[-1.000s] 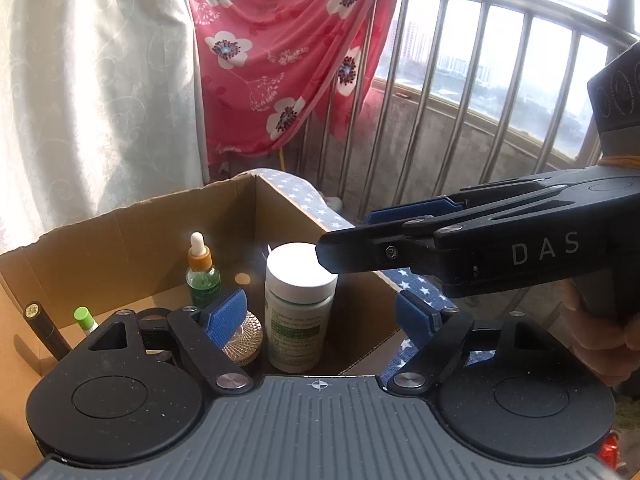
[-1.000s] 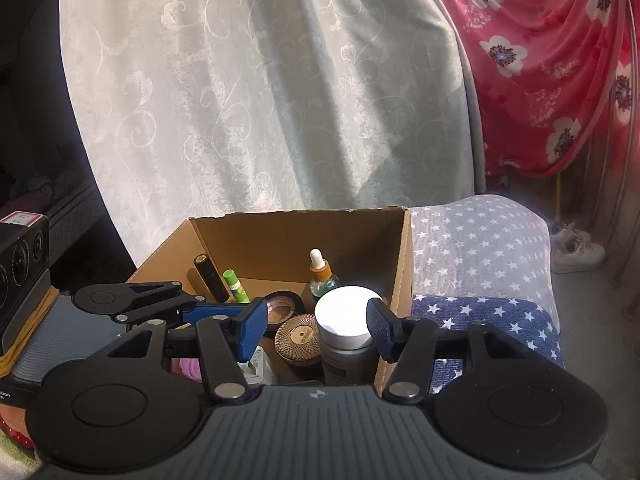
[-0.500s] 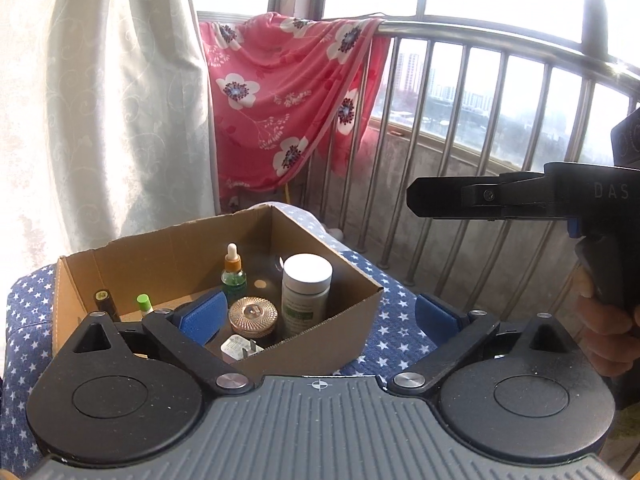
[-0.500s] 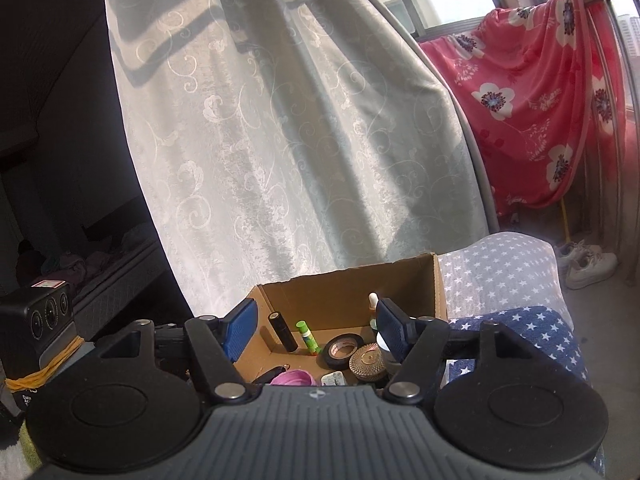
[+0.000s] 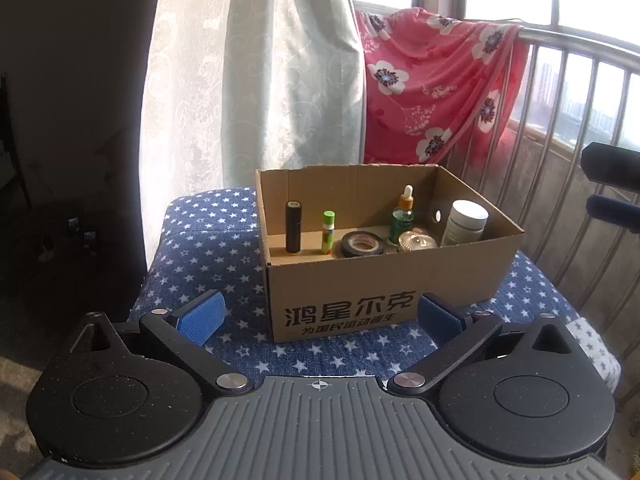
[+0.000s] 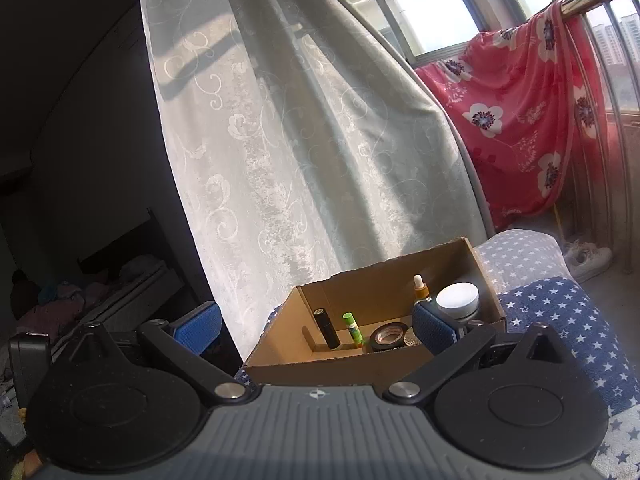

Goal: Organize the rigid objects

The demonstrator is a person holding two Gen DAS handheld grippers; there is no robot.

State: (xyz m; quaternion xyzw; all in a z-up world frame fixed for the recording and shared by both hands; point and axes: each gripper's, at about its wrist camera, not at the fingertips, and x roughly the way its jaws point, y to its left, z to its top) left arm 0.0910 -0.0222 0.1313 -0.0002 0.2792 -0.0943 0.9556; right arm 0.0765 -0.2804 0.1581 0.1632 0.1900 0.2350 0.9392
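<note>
Cardboard box [image 5: 384,280] beyond left gripper [image 5: 318,318]

In the box [image 5: 384,280] on the surface [image 5: 208,248] — tube [image 5: 293,226] leftmost, stick [image 5: 327,233], tape [image 5: 362,243], dropper [image 5: 403,216], jar [image 5: 464,222] rightmost.

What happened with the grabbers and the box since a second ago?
Both grippers pulled back from the cardboard box, so the whole box now shows. The left gripper and right gripper have just been opening their jaws and hold nothing. The white jar, dropper bottle, tape roll, glue stick and black tube stayed put inside.
</note>
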